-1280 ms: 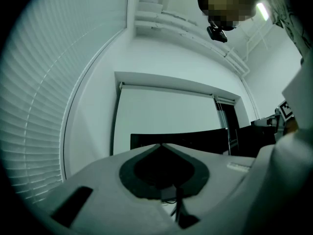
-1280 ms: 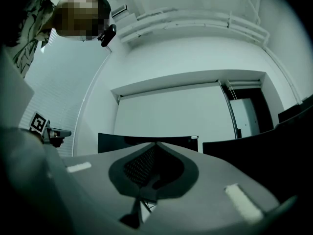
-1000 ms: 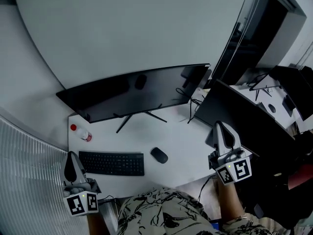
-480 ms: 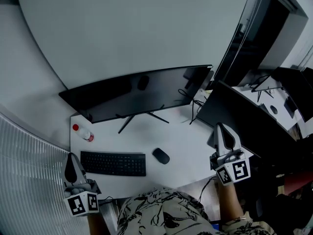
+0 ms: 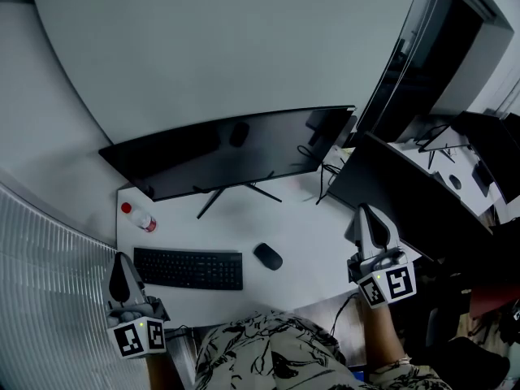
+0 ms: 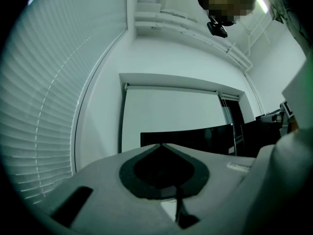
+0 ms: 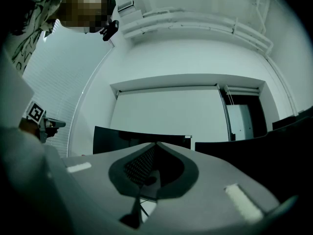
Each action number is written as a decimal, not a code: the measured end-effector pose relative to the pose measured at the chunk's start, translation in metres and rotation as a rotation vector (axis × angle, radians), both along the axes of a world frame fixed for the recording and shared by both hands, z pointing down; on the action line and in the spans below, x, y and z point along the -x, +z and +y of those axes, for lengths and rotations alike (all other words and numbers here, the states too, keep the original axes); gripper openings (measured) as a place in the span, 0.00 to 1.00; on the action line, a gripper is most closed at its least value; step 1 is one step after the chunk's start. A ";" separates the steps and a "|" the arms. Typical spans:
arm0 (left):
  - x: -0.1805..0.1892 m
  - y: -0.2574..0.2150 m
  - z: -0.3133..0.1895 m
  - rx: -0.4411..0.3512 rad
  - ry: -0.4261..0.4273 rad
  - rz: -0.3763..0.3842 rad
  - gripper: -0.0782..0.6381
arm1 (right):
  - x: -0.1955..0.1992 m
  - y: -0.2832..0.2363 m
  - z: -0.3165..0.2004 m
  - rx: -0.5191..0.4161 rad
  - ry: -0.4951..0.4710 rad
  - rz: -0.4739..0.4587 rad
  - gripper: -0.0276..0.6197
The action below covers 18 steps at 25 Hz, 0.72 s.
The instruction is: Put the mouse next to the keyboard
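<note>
The head view alone shows the desk (image 5: 309, 226) top: the keyboard (image 5: 188, 268) lies near its front edge, and the mouse (image 5: 266, 256) sits just beside the keyboard's right end, a narrow strip of desk between them. Behind the keyboard stands a wide dark monitor (image 5: 231, 149) on thin splayed legs. Beyond the keyboard's left end is 1 small bottle (image 5: 140, 220) with a red cap; what it holds cannot be made out. The left gripper (image 5: 122, 260) is held off the keyboard's left front corner, and the right gripper (image 5: 366, 214) is well to the keyboard's right, past the mouse and beside a second dark screen (image 5: 406, 201). Neither gripper view shows the keyboard, mouse or bottle. Both look over the monitor's top edge at a pale wall, and the left one adds window blinds (image 6: 44, 82). The right gripper view also catches the other gripper's marker cube (image 7: 35, 112). In these 2 views each pair of jaws meets at the tips with nothing between them.
</note>
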<state>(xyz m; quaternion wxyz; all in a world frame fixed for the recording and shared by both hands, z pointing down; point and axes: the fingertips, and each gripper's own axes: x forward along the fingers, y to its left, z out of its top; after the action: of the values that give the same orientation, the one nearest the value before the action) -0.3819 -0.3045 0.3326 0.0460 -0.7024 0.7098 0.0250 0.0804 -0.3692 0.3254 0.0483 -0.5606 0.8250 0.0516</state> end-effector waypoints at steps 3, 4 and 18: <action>0.000 -0.002 0.000 -0.002 0.004 -0.002 0.11 | 0.003 0.000 -0.002 0.006 -0.004 0.004 0.05; 0.000 -0.002 0.000 -0.003 0.004 -0.001 0.11 | 0.004 0.000 -0.002 0.009 -0.005 0.005 0.05; 0.003 -0.002 0.003 -0.005 -0.002 0.004 0.11 | 0.013 0.005 -0.005 0.028 -0.018 0.009 0.05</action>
<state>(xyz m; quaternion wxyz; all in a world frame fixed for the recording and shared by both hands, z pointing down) -0.3852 -0.3019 0.3306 0.0465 -0.7015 0.7106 0.0283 0.0676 -0.3741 0.3304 0.0373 -0.5537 0.8308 0.0421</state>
